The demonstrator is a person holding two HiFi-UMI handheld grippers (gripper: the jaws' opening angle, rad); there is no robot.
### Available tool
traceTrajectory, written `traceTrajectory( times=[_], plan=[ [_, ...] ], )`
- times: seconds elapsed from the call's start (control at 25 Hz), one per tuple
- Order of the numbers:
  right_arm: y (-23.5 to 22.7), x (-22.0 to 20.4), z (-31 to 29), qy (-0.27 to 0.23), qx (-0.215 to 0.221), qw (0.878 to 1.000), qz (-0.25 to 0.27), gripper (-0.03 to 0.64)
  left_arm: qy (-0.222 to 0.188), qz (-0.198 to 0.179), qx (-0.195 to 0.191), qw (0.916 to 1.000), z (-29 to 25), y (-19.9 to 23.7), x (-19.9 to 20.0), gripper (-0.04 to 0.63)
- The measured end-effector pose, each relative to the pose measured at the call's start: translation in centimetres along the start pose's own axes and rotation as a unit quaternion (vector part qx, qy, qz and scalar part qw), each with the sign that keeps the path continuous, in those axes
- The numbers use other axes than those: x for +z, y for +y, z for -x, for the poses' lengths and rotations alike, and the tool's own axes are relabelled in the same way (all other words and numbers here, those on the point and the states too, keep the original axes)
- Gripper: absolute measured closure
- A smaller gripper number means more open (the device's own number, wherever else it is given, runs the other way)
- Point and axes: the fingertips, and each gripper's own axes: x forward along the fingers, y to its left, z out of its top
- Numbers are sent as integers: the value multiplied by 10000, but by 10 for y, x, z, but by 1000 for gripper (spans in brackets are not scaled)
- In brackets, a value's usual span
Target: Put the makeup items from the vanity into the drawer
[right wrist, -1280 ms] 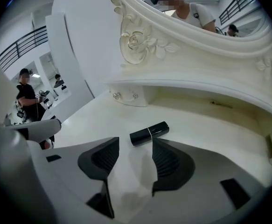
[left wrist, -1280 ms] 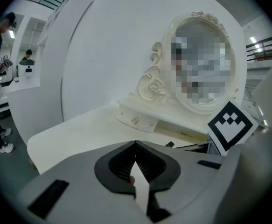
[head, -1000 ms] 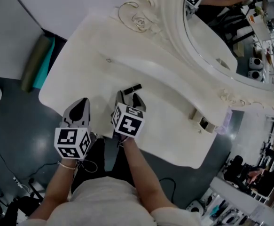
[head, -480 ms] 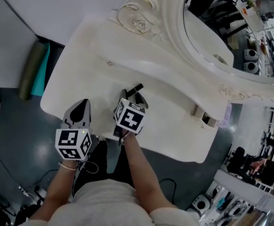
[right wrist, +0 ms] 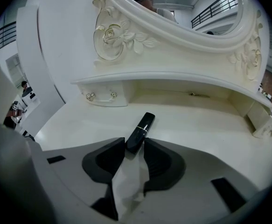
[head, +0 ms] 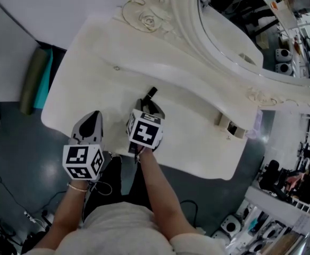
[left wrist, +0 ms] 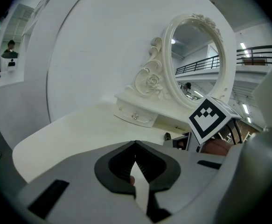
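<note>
A black lipstick tube (head: pixel 151 94) (right wrist: pixel 140 130) lies on the white vanity top (head: pixel 91 62), pointing toward the mirror. My right gripper (head: pixel 148 106) (right wrist: pixel 135 146) is over the tube's near end. Its jaws are closing, and the pads touch both sides of that end. My left gripper (head: pixel 91 122) (left wrist: pixel 136 146) hovers at the vanity's front left edge, shut with nothing in it. From the left gripper view, the right gripper's marker cube (left wrist: pixel 210 118) and the lipstick tube's tip (left wrist: pixel 167 136) show at the right. A small closed drawer (right wrist: pixel 101 97) (left wrist: pixel 135 117) with knobs sits under the shelf at the left.
An ornate oval mirror (head: pixel 240 25) rises behind the shelf. A small white box-like piece (head: pixel 229 127) stands at the vanity's right end. A green and teal roll (head: pixel 35 78) lies on the dark floor to the left of the vanity.
The right gripper has edged forward and its jaws have narrowed onto the lipstick tube, which has turned to point more toward the mirror. The left gripper has stayed put.
</note>
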Motion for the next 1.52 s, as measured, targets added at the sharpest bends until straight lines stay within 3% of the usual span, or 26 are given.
traceTrajectory(
  times=[0.56, 0.96, 1.52],
  plan=[
    [-13, -14, 15, 102, 393, 9990, 175, 517, 87, -141, -82, 9998, -8, -34, -10, 594],
    [-31, -5, 36, -172, 521, 9983, 219, 518, 59, -246, -231, 9994, -15, -68, -9, 594],
    [-110, -13, 76, -438, 215, 9986, -196, 518, 67, -565, -771, 9954, -26, -148, -11, 594]
  ],
)
